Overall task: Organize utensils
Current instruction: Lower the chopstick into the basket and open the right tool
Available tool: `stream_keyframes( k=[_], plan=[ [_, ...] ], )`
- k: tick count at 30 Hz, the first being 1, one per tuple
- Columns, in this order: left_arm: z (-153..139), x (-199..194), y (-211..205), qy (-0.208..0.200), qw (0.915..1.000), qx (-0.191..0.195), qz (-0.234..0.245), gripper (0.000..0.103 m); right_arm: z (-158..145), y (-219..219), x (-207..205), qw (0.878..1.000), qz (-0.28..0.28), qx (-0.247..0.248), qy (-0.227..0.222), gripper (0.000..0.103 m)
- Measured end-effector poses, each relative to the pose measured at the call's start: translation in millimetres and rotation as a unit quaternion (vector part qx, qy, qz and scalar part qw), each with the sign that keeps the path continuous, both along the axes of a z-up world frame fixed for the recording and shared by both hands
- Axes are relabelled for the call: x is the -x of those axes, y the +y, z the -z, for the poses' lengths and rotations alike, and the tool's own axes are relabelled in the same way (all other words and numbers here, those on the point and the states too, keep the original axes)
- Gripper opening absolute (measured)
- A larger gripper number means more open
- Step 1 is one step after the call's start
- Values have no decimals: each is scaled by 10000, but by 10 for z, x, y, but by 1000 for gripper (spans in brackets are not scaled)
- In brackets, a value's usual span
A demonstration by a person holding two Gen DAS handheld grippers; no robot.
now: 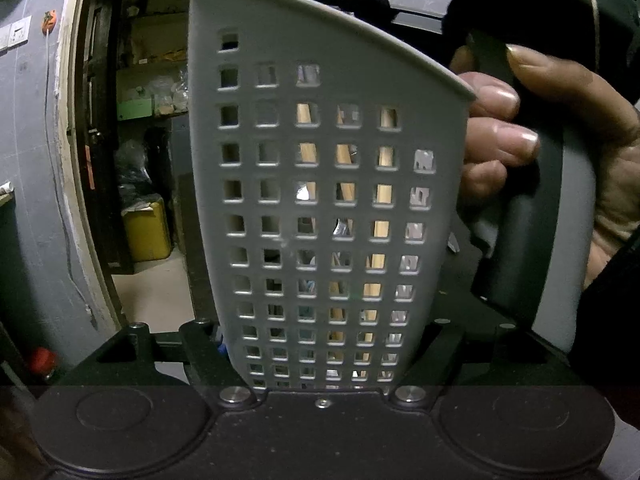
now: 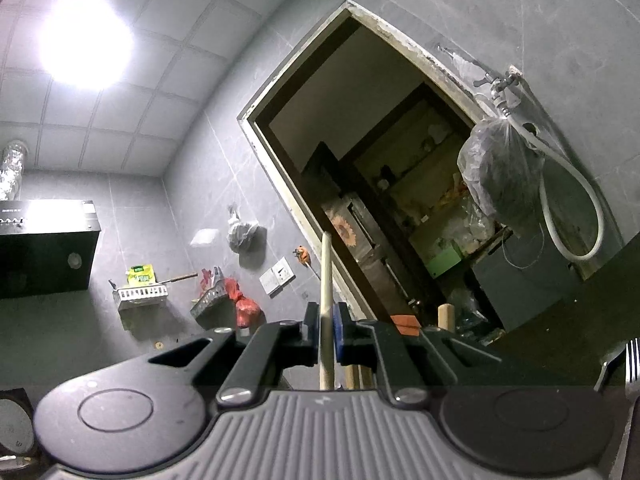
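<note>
The left hand-held gripper (image 1: 316, 344) is clamped on a grey plastic utensil basket (image 1: 280, 184), its black fingers pressed against the two sides of the basket's lower end, as narrow as that width lets them go; the basket stands upright and fills the middle of the left wrist view, its rim sloping down from upper left to right; its wall is pierced with rows of small square holes, and through these show pale wooden sticks (image 1: 382, 228) and glints of metal cutlery, too broken up by the holes to name; beside the basket on the right a person's hand (image 1: 532, 148) grips the grey handle of the other tool; behind the basket on the left an open doorway (image 1: 136, 160) shows cluttered shelves and a yellow container (image 1: 146, 232) on the floor. The right hand-held gripper (image 2: 328, 332) is nearly closed and pinches a single pale wooden chopstick (image 2: 326, 280) between its pads, one black and one blue; the chopstick stands upright, rising well above the fingers against the grey tiled wall; just behind the right finger the tops of other wooden handles (image 2: 446, 316) show; at the lower right edge the tines of a metal fork (image 2: 632, 360) come into view; on the wall hang two wire racks (image 2: 142, 294), a red bag (image 2: 244, 304), a plastic bag (image 2: 500, 172) and a white hose (image 2: 568, 208), and a ceiling light (image 2: 86, 38) glares at upper left.
</note>
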State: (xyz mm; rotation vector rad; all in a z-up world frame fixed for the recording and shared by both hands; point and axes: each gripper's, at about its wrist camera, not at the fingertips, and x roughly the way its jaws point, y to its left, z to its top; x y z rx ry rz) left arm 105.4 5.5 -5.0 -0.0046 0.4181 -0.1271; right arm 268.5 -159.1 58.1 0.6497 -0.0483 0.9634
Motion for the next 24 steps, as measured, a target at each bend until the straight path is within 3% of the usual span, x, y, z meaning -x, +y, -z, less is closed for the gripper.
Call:
stream_keyframes(
  k=[14,21,23,24],
  plan=[
    [-4,-4,35,3,10000,-45,4,75,-29,92,5,9985,-141,517,84,10],
    [-11,-20,45,12,10000,-20,18,75,-61,17,31,9988,-128,459,66,13],
    [-16,-25,45,17,10000,-20,32,75,-126,-72,66,9988,-48,484,-27,38],
    [-15,-25,46,19,10000,-21,38,76,-161,-130,88,9987,25,501,-59,46]
  ],
)
